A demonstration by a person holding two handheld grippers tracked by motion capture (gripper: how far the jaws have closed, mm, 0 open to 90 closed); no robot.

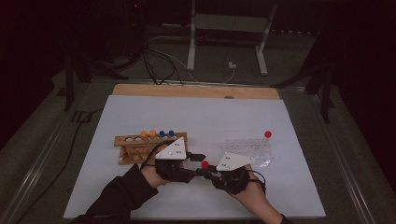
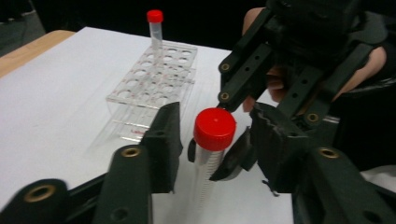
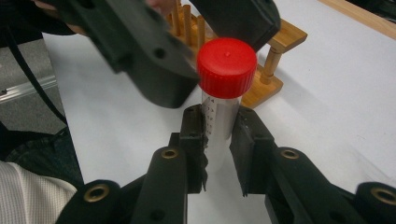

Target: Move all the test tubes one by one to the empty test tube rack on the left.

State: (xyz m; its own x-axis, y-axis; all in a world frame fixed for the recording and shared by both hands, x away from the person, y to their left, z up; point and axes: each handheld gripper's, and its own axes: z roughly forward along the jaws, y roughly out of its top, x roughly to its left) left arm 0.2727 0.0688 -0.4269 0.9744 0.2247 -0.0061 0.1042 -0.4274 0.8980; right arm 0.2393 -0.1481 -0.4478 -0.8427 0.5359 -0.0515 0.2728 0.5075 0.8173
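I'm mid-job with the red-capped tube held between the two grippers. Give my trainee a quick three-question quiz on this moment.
1. True or false: the right gripper is clamped on the clear graduated tube with the red screw cap.
2. Which rack holds another red-capped tube: A the brown wooden rack, or B the clear plastic rack?
3. Fill in: the left gripper has its jaws on either side of the tube's ____.

Key: 1 true; 2 B; 3 cap.
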